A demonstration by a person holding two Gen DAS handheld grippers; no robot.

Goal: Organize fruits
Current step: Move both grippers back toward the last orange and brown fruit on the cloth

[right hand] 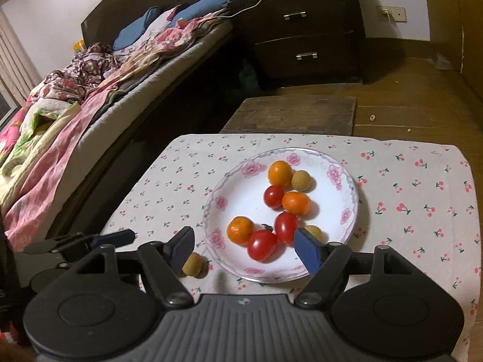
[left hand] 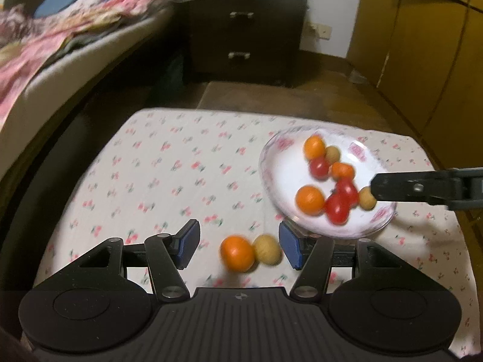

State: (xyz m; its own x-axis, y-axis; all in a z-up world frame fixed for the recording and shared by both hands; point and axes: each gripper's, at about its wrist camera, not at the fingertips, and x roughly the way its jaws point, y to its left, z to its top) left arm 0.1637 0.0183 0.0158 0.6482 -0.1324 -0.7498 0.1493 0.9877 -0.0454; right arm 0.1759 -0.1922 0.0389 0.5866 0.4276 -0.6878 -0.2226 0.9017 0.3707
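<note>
My left gripper [left hand: 240,246] is open low over the cherry-print cloth. An orange [left hand: 237,253] and a tan longan [left hand: 267,249] lie side by side on the cloth between its blue pads, and neither pad touches them. A flowered white plate [right hand: 241,193] holds three oranges, three red tomatoes and some longans. My right gripper [right hand: 244,247] is open over the plate's near rim, above a tomato [right hand: 262,245], gripping nothing. It reaches in from the right in the left wrist view [left hand: 380,188]. Its left finger half hides the cloth longan [right hand: 193,265].
The small table [right hand: 422,181] has its edges close on all sides. A wooden stool [right hand: 289,114] stands just beyond it. A bed with heaped bedding [right hand: 90,90] runs along the left, and a dark nightstand [right hand: 305,33] stands at the back. My left gripper [right hand: 126,236] shows at the lower left.
</note>
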